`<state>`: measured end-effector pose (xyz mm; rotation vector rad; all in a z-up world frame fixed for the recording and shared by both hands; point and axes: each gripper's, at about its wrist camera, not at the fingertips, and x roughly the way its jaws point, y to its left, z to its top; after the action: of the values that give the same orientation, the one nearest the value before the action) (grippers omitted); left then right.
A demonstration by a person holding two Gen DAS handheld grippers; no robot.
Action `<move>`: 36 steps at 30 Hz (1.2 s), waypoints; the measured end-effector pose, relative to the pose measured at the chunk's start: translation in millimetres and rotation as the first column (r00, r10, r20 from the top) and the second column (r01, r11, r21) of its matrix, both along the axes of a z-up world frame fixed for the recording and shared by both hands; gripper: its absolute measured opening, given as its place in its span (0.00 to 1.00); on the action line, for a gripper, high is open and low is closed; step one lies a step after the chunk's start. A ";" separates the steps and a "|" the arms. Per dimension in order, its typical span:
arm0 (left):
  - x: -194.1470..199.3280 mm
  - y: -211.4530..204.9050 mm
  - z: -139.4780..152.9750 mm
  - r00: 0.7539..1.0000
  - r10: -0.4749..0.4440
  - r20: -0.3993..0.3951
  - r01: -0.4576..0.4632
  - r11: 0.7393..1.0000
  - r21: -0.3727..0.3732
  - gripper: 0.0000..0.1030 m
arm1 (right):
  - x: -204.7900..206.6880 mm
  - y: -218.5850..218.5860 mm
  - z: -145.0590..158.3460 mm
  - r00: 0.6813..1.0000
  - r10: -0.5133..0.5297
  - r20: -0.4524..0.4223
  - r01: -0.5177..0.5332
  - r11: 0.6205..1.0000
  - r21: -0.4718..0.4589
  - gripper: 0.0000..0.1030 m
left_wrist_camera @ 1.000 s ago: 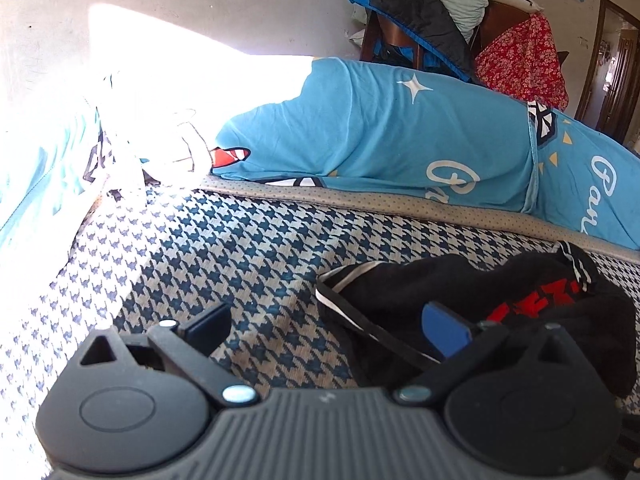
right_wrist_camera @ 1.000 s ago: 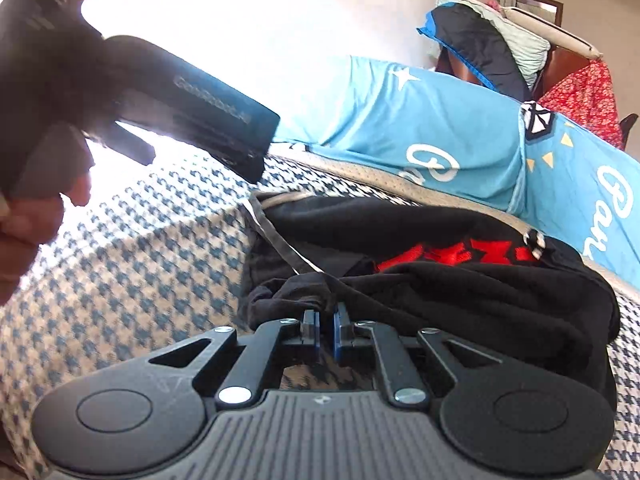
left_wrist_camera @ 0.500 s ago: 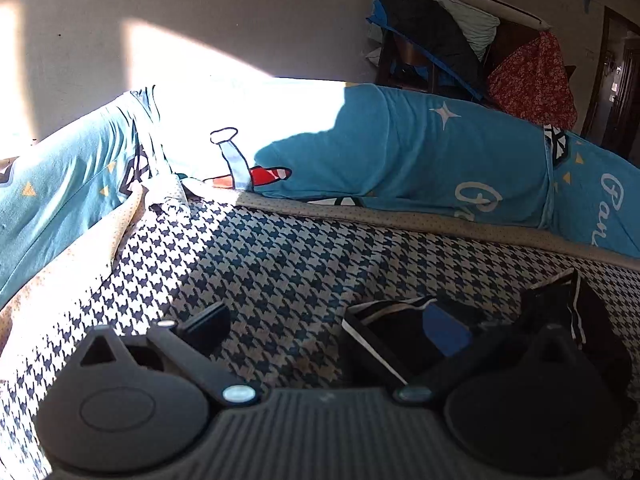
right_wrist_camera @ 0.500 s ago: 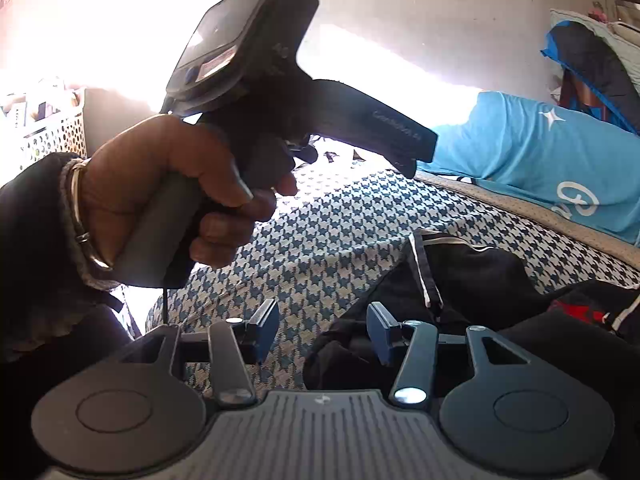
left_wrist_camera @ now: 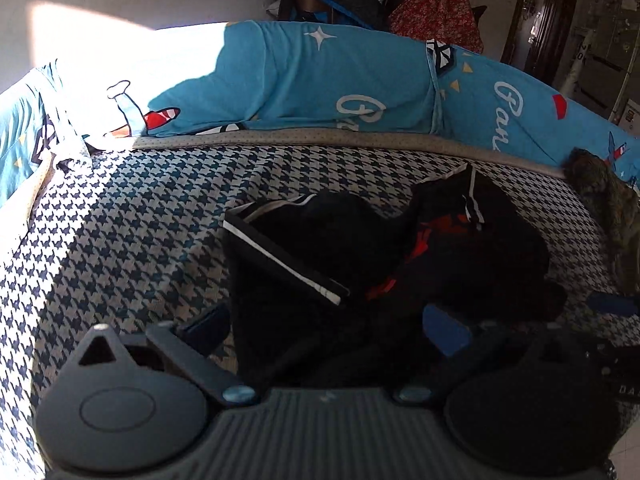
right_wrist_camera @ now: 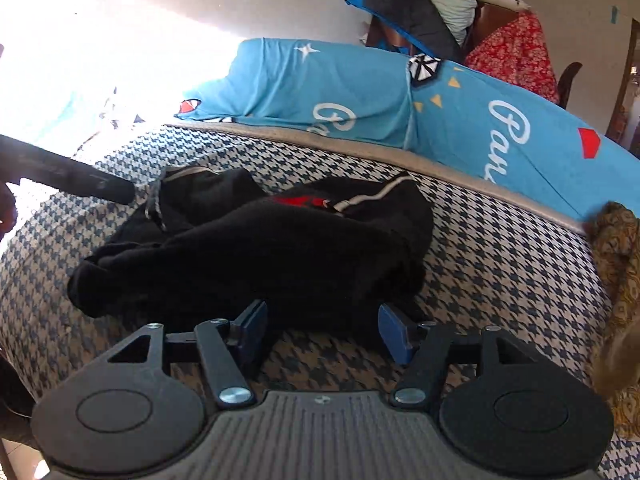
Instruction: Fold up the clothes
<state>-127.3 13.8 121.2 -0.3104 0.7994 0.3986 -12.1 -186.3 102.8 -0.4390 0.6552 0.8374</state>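
Observation:
A crumpled black garment (left_wrist_camera: 360, 248) (right_wrist_camera: 260, 248) with white stripe trim and red lettering lies in a heap on the houndstooth bed cover (left_wrist_camera: 140, 232) (right_wrist_camera: 500, 248). My left gripper (left_wrist_camera: 324, 330) is open, its fingers spread over the near edge of the heap, nothing clamped. My right gripper (right_wrist_camera: 322, 330) is open too, its blue pads just short of the garment's near edge. The left gripper's dark body (right_wrist_camera: 68, 178) pokes in at the left of the right wrist view.
Blue printed pillows (left_wrist_camera: 340, 84) (right_wrist_camera: 360, 92) line the far side of the bed. A brown patterned cloth (left_wrist_camera: 600, 196) (right_wrist_camera: 620, 264) lies at the right edge. A chair piled with clothes (right_wrist_camera: 420, 12) stands behind, with a doorway (left_wrist_camera: 548, 20) at far right.
My right gripper went from shut on the garment's edge to open and swung right. My left gripper moved in over the black heap, staying open.

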 end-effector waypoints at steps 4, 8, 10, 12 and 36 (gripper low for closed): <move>-4.2 -16.7 -8.0 0.998 -0.063 -0.009 0.063 0.998 -0.008 1.00 | 15.1 -10.3 -16.2 0.999 -0.040 -0.016 0.039 0.998 -0.052 0.63; 1.5 -30.8 -17.9 0.991 -0.132 -0.030 0.132 0.991 -0.018 1.00 | 26.9 -13.3 -29.2 0.998 -0.056 -0.025 0.054 0.996 -0.069 0.66; 6.2 -37.4 -23.0 0.985 -0.169 -0.045 0.168 0.986 -0.018 1.00 | 34.4 -10.4 -33.8 0.997 -0.070 -0.030 0.067 0.995 -0.069 0.67; 11.5 -41.9 -29.1 0.979 -0.195 -0.066 0.193 0.981 -0.023 1.00 | 42.5 -7.3 -37.6 0.995 -0.087 -0.043 0.084 0.994 -0.063 0.68; 35.1 5.9 -52.9 0.981 0.071 -0.182 -0.050 0.992 0.116 1.00 | 90.3 3.9 2.3 0.934 -0.291 -0.209 0.354 0.840 0.412 0.06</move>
<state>-92.2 19.7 68.4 -0.1960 0.9480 0.5326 78.2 -182.4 105.0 0.1492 0.6199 0.6683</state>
